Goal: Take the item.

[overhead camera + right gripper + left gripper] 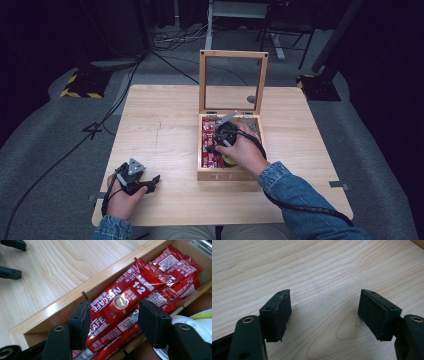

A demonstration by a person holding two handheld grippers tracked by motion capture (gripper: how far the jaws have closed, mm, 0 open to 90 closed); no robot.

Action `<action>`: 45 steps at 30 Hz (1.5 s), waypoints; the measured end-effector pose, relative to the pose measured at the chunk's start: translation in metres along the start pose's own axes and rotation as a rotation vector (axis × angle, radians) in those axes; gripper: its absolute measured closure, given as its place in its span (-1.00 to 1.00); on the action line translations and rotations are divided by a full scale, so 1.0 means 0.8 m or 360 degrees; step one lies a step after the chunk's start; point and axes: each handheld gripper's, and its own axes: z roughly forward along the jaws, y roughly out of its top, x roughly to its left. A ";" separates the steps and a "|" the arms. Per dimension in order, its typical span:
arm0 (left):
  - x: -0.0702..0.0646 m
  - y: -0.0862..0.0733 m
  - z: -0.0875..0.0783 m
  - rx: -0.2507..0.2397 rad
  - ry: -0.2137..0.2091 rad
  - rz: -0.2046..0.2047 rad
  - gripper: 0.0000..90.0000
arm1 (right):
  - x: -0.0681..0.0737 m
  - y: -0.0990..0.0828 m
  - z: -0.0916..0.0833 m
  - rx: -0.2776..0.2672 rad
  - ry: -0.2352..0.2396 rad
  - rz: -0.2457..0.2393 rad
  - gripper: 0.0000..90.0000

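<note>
Overhead table view, two close tongs cameras facing down

A wooden box is sitting on the right half of the pale wood surface, its glass-paned lid standing upright on hinges at the far edge. Red Nescafé sachets are lying lengthwise, stacked on one another, in the box's left compartment, printed with white lettering, "1+2" and a coffee cup. A thin wooden divider is separating them from the neighbouring compartment.
</note>
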 end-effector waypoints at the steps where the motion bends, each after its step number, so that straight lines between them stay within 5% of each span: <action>1: 0.000 0.000 0.000 -0.0001 0.0000 -0.0002 -0.40 | 0.002 0.000 0.002 0.0020 -0.0020 0.0010 -0.05; 13: 0.000 0.001 0.000 0.0000 0.0003 0.0005 -0.40 | 0.011 0.000 0.016 0.0052 -0.0058 0.0032 -0.16; 24: 0.000 0.001 0.001 -0.0001 0.0005 0.0003 -0.40 | 0.017 -0.002 0.014 0.0024 0.0041 0.0042 0.34; 28: 0.000 0.001 0.001 -0.0002 0.0004 0.0004 -0.40 | 0.015 0.000 0.010 0.0033 0.0059 0.0127 0.74; 32: 0.000 0.001 0.001 -0.0002 0.0004 0.0003 -0.40 | 0.015 0.002 0.005 -0.0011 0.0113 0.0195 0.85; 45: 0.000 0.001 0.001 0.0000 0.0004 0.0003 -0.40 | 0.011 0.011 -0.024 -0.0161 0.0144 0.0239 0.85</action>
